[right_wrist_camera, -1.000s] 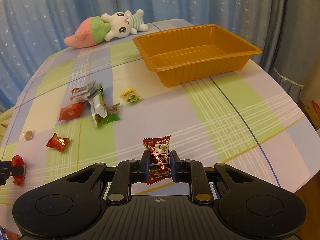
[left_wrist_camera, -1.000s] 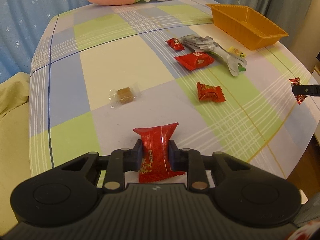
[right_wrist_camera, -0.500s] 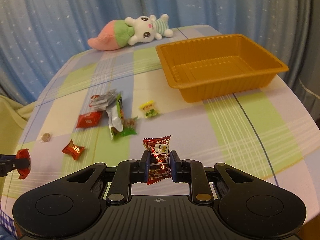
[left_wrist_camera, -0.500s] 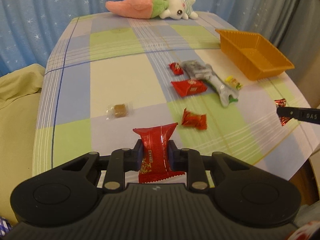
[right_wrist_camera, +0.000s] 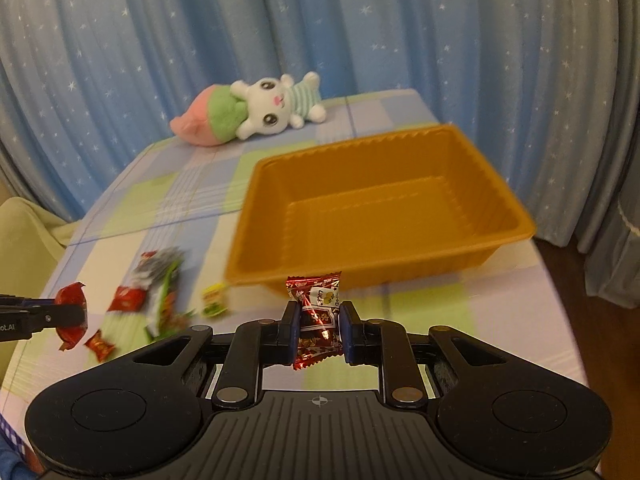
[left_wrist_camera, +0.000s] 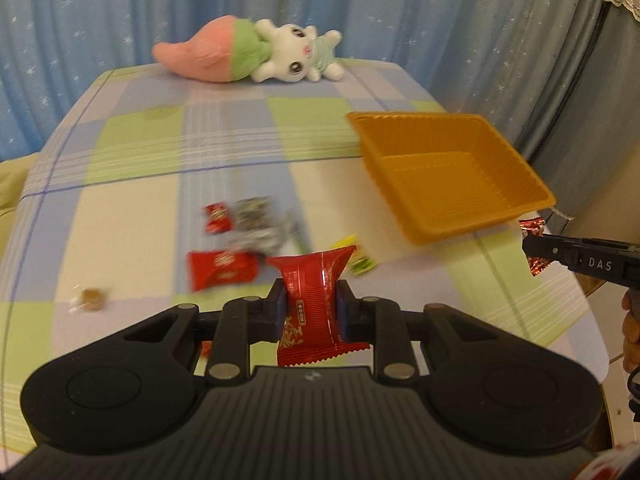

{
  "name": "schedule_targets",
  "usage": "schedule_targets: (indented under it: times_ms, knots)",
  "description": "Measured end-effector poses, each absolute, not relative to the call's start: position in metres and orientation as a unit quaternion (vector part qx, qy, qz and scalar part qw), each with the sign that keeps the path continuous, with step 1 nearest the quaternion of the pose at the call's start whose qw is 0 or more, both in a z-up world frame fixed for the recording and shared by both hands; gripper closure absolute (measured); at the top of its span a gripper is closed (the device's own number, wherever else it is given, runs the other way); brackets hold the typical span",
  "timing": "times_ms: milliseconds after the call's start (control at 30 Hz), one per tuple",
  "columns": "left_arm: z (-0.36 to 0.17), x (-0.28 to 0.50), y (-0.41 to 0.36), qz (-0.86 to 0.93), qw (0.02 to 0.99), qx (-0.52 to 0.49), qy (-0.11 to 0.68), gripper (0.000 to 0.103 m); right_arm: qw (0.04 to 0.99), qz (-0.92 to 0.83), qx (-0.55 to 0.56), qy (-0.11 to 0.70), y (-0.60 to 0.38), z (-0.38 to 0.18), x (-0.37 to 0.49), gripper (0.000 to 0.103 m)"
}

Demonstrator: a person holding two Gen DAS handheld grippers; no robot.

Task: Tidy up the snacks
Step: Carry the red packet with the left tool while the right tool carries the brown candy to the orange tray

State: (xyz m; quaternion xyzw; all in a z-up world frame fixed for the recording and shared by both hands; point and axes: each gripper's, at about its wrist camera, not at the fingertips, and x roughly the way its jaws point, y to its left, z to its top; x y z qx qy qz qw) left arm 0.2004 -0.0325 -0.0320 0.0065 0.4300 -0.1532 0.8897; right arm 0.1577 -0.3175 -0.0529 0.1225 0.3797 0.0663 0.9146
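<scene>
My left gripper is shut on a red snack packet, held above the checked table. Its tip with that packet shows at the left edge of the right wrist view. My right gripper is shut on a dark red candy, just in front of the empty orange tray. In the left wrist view the tray lies ahead to the right, with the right gripper's tip and its candy beside its near corner.
Several loose snacks lie left of the tray: a red packet, a small red candy, silver wrappers, a yellow-green candy and a brown candy. A plush toy lies at the table's far edge before blue curtains.
Both grippers have moved forward and a little up toward the orange tray, each keeping its snack. The tray looms larger in both views and the loose snacks have slid nearer.
</scene>
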Motion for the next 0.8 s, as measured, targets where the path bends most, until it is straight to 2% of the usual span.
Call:
schedule_targets:
  times_ms: [333, 800]
  knots:
    - [-0.021, 0.248, -0.151, -0.165, 0.897, 0.008, 0.410, 0.080, 0.927, 0.068, 0.109, 0.353, -0.400, -0.040, 0.199, 0.082]
    - [-0.040, 0.312, -0.216, -0.134, 0.889, 0.007, 0.438, 0.080, 0.911, 0.108, 0.122, 0.380, -0.418, -0.063, 0.261, 0.082]
